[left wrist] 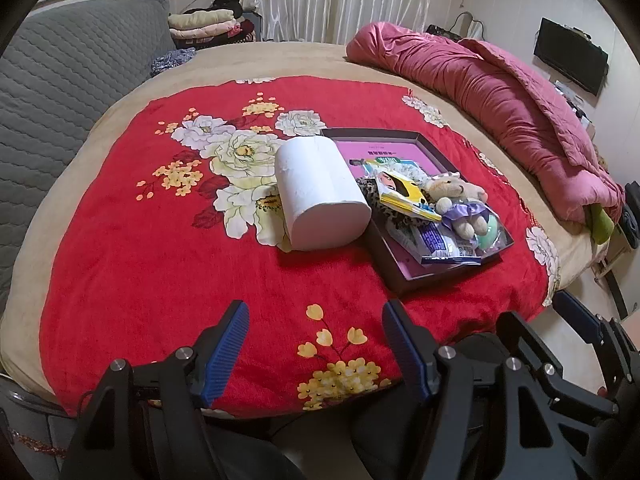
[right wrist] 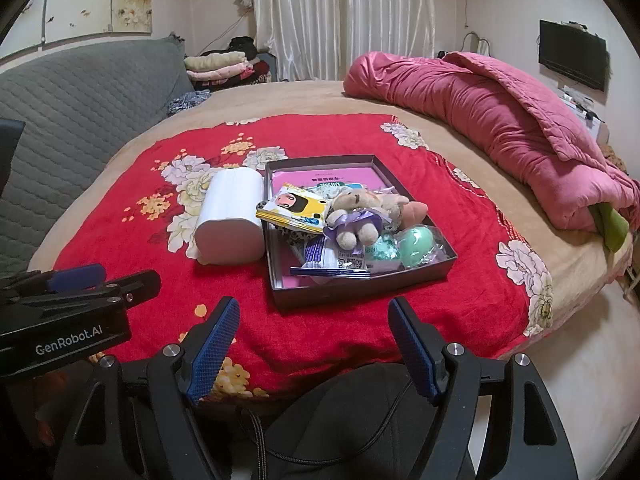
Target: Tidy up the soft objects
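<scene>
A dark shallow box (left wrist: 404, 276) (right wrist: 352, 292) lies on the red floral blanket (left wrist: 160, 264) (right wrist: 460, 304). It holds a small plush bear in a purple dress (left wrist: 460, 200) (right wrist: 356, 216), a yellow packet (left wrist: 400, 192) (right wrist: 292, 208), a blue-white packet (left wrist: 436, 242) (right wrist: 328, 258), a green egg-shaped toy (right wrist: 416, 248) and leopard-print fabric (left wrist: 372, 196). A white tissue roll (left wrist: 320, 192) (right wrist: 230, 216) lies against the box's left side. My left gripper (left wrist: 314, 344) and right gripper (right wrist: 314, 344) are open and empty, near the bed's front edge.
A rolled pink quilt (left wrist: 500, 96) (right wrist: 500, 120) lies along the bed's right side. A grey quilted headboard (left wrist: 60, 92) (right wrist: 80, 96) is at the left. Folded clothes (left wrist: 204, 26) are stacked at the back. A wall TV (right wrist: 572, 54) hangs at the right.
</scene>
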The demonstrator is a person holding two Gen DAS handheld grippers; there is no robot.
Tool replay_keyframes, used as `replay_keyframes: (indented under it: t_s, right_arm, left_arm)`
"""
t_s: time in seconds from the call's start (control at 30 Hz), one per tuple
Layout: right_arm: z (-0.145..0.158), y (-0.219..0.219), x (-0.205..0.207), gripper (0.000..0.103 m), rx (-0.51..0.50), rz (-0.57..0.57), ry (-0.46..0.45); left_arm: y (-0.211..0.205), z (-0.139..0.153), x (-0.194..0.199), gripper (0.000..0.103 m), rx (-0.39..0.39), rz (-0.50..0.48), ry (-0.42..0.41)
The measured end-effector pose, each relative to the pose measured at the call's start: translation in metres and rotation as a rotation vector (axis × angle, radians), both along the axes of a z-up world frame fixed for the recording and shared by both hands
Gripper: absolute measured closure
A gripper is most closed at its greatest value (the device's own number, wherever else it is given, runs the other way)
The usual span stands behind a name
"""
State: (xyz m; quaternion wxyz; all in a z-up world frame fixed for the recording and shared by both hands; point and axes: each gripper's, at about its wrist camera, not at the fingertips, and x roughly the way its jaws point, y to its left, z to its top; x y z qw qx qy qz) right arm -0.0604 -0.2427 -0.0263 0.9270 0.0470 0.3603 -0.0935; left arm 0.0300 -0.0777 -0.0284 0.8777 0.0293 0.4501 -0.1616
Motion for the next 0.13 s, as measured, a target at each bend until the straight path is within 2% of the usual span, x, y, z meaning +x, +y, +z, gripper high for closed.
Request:
replay_keyframes:
  t_s: [0.13]
  right_arm:
    - [0.0, 0.0001, 0.0, 0.025, -0.002, 0.001, 0.0]
  left_arm:
    - [-0.0019, -0.0016, 0.0002, 0.035, 0.002, -0.002, 0.0]
